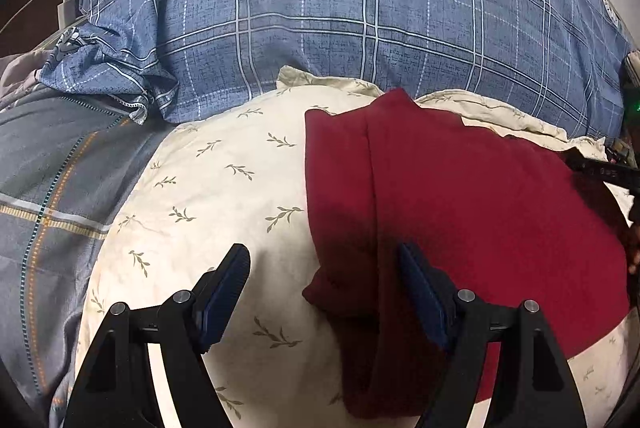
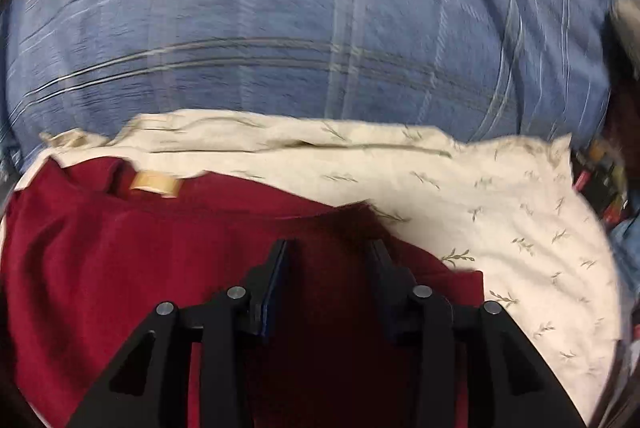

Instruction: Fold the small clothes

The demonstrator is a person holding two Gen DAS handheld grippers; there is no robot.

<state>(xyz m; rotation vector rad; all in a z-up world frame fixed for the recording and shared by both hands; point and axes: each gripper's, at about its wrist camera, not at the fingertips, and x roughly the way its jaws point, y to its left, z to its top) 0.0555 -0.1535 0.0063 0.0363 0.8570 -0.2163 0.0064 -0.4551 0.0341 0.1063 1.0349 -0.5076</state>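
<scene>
Left wrist view: the left gripper (image 1: pixel 324 280) has its jaws wide apart with nothing pressed between them. The near left edge of a dark red garment (image 1: pixel 460 212) lies in the gap, close to the right-hand finger, while the left-hand finger hovers over a bare cream pillow (image 1: pixel 208 196) printed with small leaf sprigs. Beyond the jaws the garment stretches away and to the right, flat, with a long lengthwise crease or folded edge running up from the right finger. Farther out lies a blue plaid duvet (image 1: pixel 320 8), with a grey striped sheet (image 1: pixel 60 180) off to the left. At the far right edge the black tip of the other gripper shows over the garment.

Right wrist view, somewhat blurred: the right gripper (image 2: pixel 330 252) has its jaws partly apart, and no cloth is pinched between them. Red garment (image 2: pixel 120 248) lies directly below and to the left of the jaws. A tan label (image 2: pixel 154 184) sits at its far edge, ahead and left. The pillow (image 2: pixel 520 228) spreads to the right of the jaws, and the duvet (image 2: pixel 320 28) fills the background.

Step in hand, as a judgement: one fold looks laid down and let go, and both tools are positioned for the next grasp. The next move probably calls for the left jaws to close on the near left edge and the right jaws to take the opposite edge, pinching cloth only, not the pillowcase beneath, then carrying the edge over evenly so it lands square.
</scene>
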